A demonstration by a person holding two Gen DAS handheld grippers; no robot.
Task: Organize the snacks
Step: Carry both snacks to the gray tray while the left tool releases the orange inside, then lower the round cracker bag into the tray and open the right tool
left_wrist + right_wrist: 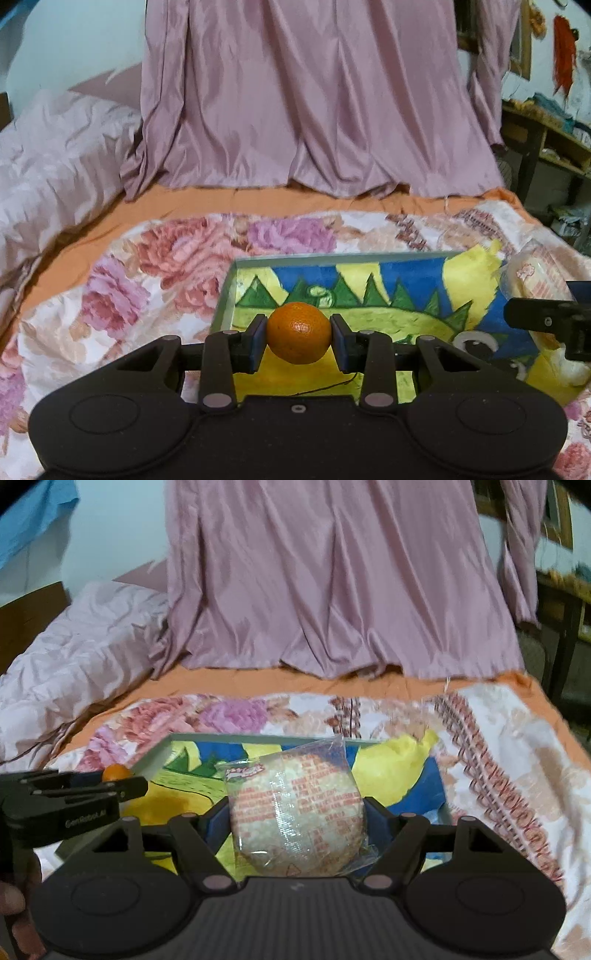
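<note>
Both snacks held above the painted tray, not set down yet. L gripper clamped on mandarin over tray's near-left part; R gripper spread wide around wrapped rice cake over tray's right half, pads squeezing the wrap on both sides. Imo lower each till it rests on tray floor, then open; mandarin can roll, so release low and well inside the rim. Keep the two apart so grippers don't clash. Count: 1 mandarin, 1 rice cake, 1 tray, 2 grippers, no other snacks visible on the floral bedspread round the tray
</note>
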